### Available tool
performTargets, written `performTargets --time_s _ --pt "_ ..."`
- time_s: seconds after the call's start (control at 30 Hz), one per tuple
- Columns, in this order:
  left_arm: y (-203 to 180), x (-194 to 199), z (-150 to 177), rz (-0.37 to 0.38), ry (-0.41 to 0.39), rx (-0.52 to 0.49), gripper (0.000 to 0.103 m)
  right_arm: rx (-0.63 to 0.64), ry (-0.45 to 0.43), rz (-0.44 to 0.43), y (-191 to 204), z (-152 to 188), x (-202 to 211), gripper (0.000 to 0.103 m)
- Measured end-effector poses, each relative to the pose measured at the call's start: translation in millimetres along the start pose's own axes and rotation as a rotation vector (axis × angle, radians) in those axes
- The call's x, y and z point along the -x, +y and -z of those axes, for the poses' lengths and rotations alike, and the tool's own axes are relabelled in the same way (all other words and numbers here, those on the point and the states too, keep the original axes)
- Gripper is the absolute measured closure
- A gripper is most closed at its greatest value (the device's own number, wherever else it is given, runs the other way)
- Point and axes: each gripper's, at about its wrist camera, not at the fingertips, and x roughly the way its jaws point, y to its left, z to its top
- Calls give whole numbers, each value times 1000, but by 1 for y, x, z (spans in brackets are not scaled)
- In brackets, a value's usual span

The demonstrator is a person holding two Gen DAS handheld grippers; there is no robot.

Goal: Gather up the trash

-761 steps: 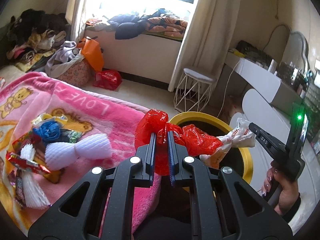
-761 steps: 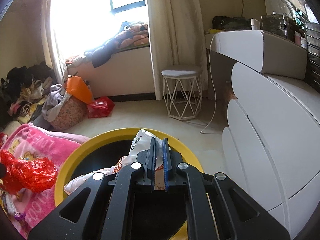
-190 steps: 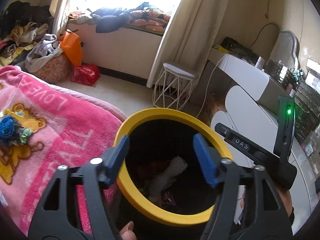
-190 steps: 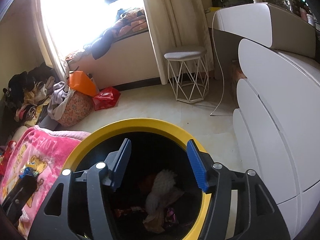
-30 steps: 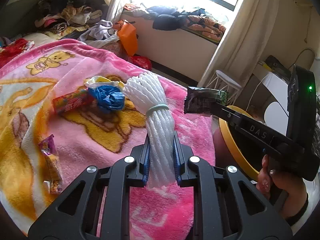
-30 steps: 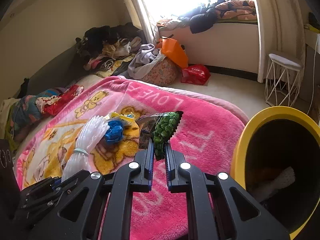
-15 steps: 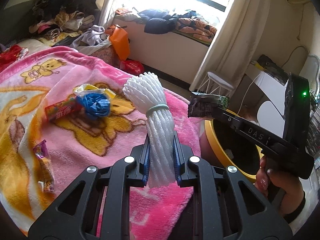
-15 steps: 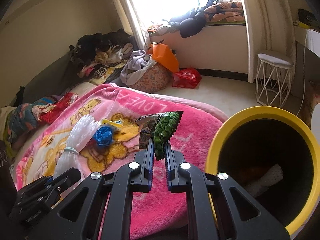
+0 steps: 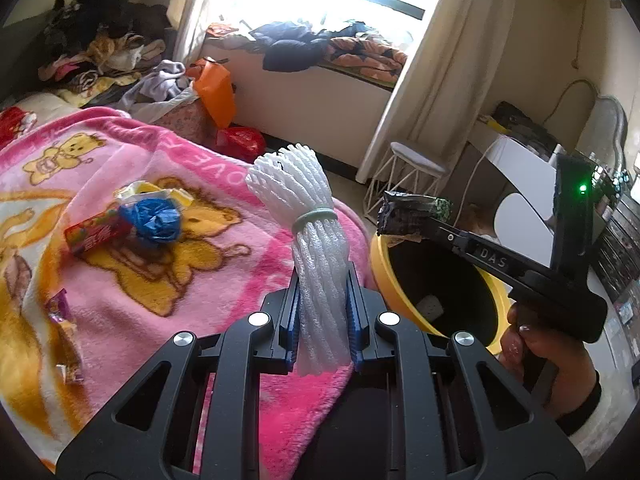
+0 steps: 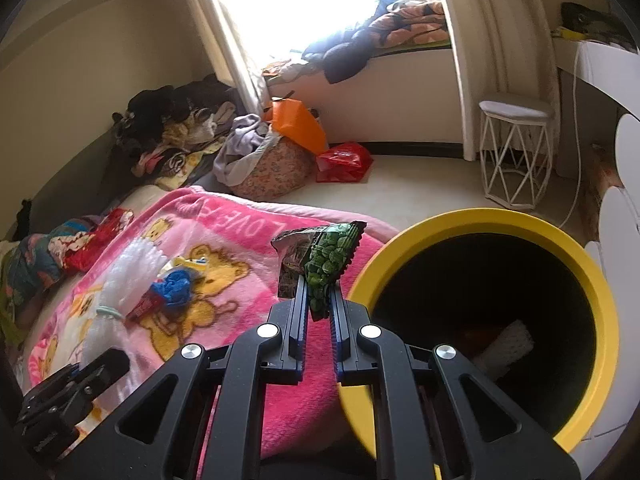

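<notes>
My left gripper (image 9: 322, 280) is shut on a white foam net bundle (image 9: 312, 232) tied with a green band, held upright above the pink blanket (image 9: 120, 280). My right gripper (image 10: 318, 296) is shut on a green snack wrapper (image 10: 330, 258), at the left rim of the yellow-rimmed trash bin (image 10: 600, 288). In the left wrist view the right gripper (image 9: 430, 226) holds the wrapper (image 9: 412, 210) over the bin's rim (image 9: 378, 272). On the blanket lie a blue crumpled bag (image 9: 156, 220), a red candy pack (image 9: 96, 234) and a purple wrapper (image 9: 60, 312). Trash lies inside the bin (image 10: 508, 340).
A white wire stool (image 10: 516, 152) stands by the curtain. A white dresser (image 10: 616, 216) is right of the bin. A laundry pile with an orange bag (image 10: 296, 124) and a red bag (image 10: 344, 162) sits on the floor by the window.
Both grippers have moved right toward the bin, each with its trash still held. The bin shows larger and nearer in both views.
</notes>
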Motion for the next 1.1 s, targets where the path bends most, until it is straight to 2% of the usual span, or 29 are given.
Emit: performTargets --time_s 0.63,1.1 --pt "-32 -6 0 59 -5 -62 89 -81 -25 89 -53 1 20 93" --pt "-57 -15 0 98 3 -100 89 -119 -40 153 -79 1 28 93"
